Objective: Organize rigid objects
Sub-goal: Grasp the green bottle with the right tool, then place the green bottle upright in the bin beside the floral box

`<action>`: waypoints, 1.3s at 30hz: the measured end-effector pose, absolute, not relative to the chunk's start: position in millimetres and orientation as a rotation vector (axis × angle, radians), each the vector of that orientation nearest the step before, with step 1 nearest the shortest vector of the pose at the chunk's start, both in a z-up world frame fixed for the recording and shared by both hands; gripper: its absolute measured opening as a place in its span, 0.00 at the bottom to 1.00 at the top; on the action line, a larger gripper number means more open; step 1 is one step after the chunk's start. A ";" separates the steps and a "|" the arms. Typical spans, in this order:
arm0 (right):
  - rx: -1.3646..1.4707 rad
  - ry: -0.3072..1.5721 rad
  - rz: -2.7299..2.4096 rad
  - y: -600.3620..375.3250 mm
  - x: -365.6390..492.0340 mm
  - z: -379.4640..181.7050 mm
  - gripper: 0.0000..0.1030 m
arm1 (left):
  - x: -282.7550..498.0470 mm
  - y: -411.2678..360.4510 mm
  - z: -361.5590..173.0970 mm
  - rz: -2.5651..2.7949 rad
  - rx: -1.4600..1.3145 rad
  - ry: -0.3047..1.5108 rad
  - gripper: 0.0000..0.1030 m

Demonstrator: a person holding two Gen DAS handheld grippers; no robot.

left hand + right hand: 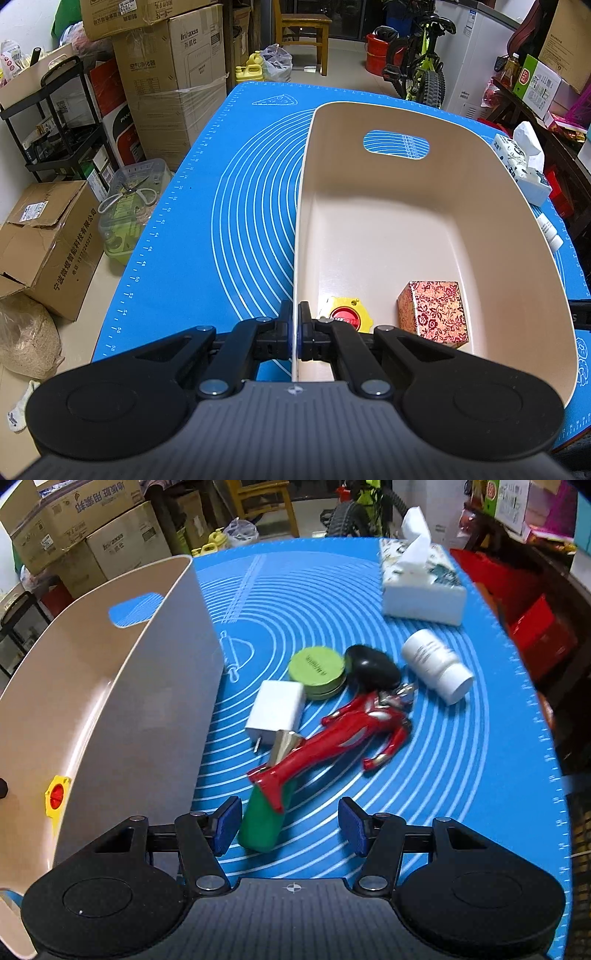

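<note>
Fingers [284,325] of the left gripper [294,328] are clamped on the near left wall of a beige plastic bin [406,192], the thin rim pinched between the two pads. The bin is seen standing on a blue silicone mat [221,206] printed with white rings. Inside it, near the clamped corner, a yellow tag with a red disc [343,314] lies flat on the floor, and a red-and-gold patterned box [432,310] stands just beside it. An oval handle hole is cut in the far wall.

The right gripper [290,823] is held spread apart over the mat, to the right of the bin, and nothing is pressed by its blue pads [227,821]. A green cylinder [262,823] lies between them (closer to the left pad; contact cannot be told). A red and silver toy figure [332,734] lies across the cylinder's far end. Beyond it a white plug adapter [277,710], a round green tin [319,668], a black oval object [371,666] and a white bottle [436,664] on its side are gathered near one another. A tissue pack [421,587] is set at the far right of the mat. Cardboard boxes [177,74] are stacked beyond the table.
</note>
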State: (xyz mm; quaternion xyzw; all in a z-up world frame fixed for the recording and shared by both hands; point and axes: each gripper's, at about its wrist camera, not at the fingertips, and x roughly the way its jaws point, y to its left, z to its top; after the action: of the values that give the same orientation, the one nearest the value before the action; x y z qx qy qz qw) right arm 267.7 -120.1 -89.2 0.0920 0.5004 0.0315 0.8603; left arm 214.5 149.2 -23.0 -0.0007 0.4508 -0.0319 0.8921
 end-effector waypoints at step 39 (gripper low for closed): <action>0.112 1.139 0.152 -112.7 234.0 -64.4 0.32 | 213.7 148.2 -23.5 -0.069 -0.004 0.937 0.04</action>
State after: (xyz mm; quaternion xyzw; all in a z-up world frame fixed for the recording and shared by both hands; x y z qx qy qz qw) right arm 234.0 -112.7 -64.4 0.0531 0.5386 0.0720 0.8378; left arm 213.7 148.2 -23.5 -0.0019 0.4516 -0.0334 0.8916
